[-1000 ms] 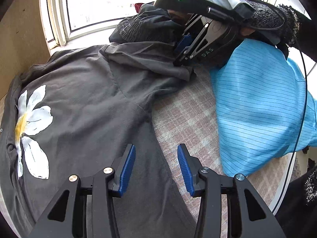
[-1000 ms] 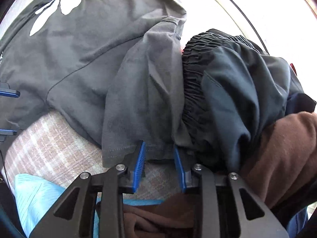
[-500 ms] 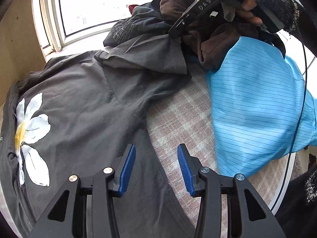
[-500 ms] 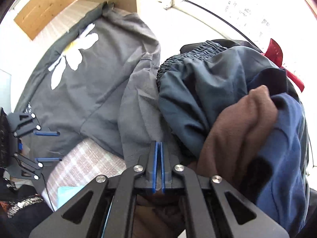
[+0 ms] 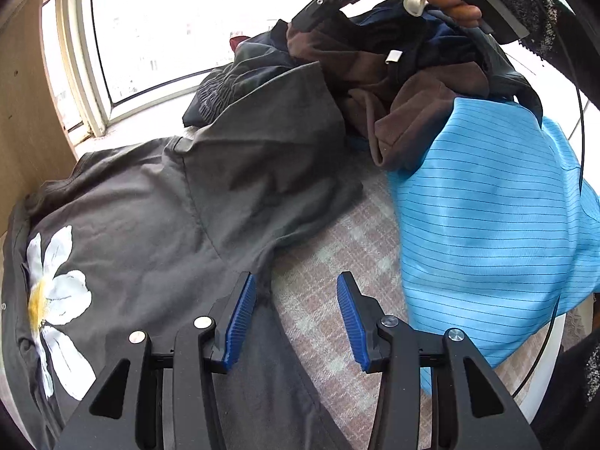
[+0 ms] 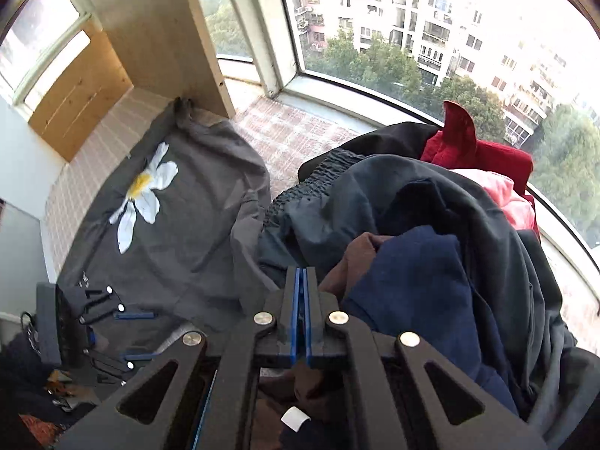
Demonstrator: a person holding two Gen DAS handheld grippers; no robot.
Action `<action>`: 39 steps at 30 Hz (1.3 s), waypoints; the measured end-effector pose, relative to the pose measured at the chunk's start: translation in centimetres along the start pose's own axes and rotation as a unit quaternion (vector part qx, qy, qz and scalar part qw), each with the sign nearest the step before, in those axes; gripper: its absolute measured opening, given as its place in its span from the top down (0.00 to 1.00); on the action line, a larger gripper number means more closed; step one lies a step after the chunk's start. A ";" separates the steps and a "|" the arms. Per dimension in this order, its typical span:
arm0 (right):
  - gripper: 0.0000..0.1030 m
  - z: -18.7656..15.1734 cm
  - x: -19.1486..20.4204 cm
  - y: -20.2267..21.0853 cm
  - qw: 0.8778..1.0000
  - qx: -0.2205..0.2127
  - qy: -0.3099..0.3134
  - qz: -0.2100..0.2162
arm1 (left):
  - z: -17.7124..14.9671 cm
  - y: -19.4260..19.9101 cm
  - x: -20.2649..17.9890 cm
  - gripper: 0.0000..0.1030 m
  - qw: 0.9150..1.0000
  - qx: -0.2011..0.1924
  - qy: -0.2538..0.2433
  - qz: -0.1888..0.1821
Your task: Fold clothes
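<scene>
1. Left wrist view. Charcoal cotton: the grey T-shirt (image 5: pixel 157 225), with a white daisy print (image 5: pixel 52 300) at its left, lies spread over a pink plaid cover (image 5: pixel 337 270).
2. The left gripper (image 5: pixel 296 311) hovers low over the shirt's near right edge, fingers (image 5: pixel 240 315) wide apart and holding nothing; one blue pad sits over grey cloth, the other over bare plaid.
3. Far right, the right gripper (image 5: pixel 318 11), held in a gloved hand (image 5: pixel 457 3), is raised. The shirt's right sleeve (image 5: pixel 285 120) rises in a taut ramp toward it, so it appears to have that sleeve pinched.
4. A brown garment (image 5: pixel 412 105) and a blue striped garment (image 5: pixel 487 225) crowd the right side, the brown one touching the lifted sleeve.
5. Right wrist view. The right gripper (image 6: pixel 301 311) has its pads pressed together with only a thin sliver between them; grey cloth runs up to them, though the pinch itself is hidden.
6. Beyond lies a heap: a dark jacket (image 6: pixel 375 195), a navy garment (image 6: pixel 412 281), a red cloth (image 6: pixel 472 150) against the window.
7. Judged risks: the heap sits just beside the sleeve, so folding it inward could drag brown or navy cloth along. A thin hem pinch may slip. With the left fingers unclosed, nothing anchors the body, so it could slide and skew the fold.
</scene>
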State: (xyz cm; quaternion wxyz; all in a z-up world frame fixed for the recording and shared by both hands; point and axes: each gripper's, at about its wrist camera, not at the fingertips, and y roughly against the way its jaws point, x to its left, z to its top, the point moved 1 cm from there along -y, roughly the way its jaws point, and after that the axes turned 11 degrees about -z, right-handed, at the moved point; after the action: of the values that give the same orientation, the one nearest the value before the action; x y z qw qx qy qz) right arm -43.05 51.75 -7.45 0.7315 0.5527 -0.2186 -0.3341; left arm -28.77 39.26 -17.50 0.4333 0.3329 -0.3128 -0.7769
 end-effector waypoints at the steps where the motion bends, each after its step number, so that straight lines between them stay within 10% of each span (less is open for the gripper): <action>1: 0.87 0.0 0.6 -0.6 1.000 0.016 0.018 0.001 | 0.2 -0.2 -0.3 0.55 1.000 0.002 -0.014 0.005; 3: 0.72 -0.2 2.6 -1.5 0.996 0.027 0.081 -0.038 | 0.8 -0.9 -1.2 0.55 0.999 0.007 -0.051 0.018; 11: 0.65 -0.7 6.2 -5.5 0.968 0.067 0.217 -0.103 | 3.3 -5.3 -3.8 0.55 0.972 0.047 -0.217 0.071; 13: 0.89 -0.3 5.6 -6.2 0.973 0.086 0.197 -0.089 | 4.4 -6.7 -3.9 0.55 0.963 0.060 -0.248 0.089; 16: 0.94 -0.3 5.0 -5.8 0.977 0.090 0.183 -0.065 | 6.0 -8.5 -3.6 0.54 0.958 0.064 -0.261 0.104; 22: 0.95 0.7 2.2 -3.4 0.992 0.088 0.078 0.038 | 7.3 -10.5 -2.0 0.67 0.971 0.075 -0.216 0.067; 28: 0.95 1.6 1.2 -1.6 0.989 0.072 -0.010 0.131 | 7.1 -4.6 1.5 0.79 0.997 -0.013 -0.069 -0.024; 34: 0.95 2.5 1.2 -1.6 0.980 0.065 -0.071 0.174 | 4.4 0.6 6.6 0.81 0.991 -0.078 0.064 -0.086; 39: 0.95 0.1 -0.9 -1.8 0.981 0.071 -0.106 0.145 | 4.5 3.0 10.6 0.77 0.994 -0.089 0.063 -0.031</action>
State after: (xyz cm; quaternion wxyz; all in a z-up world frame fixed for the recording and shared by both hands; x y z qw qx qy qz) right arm -44.20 52.01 -9.12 0.7037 0.5272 -0.3961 -0.2644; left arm -35.21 29.49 -15.14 0.4562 0.3506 -0.2038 -0.7921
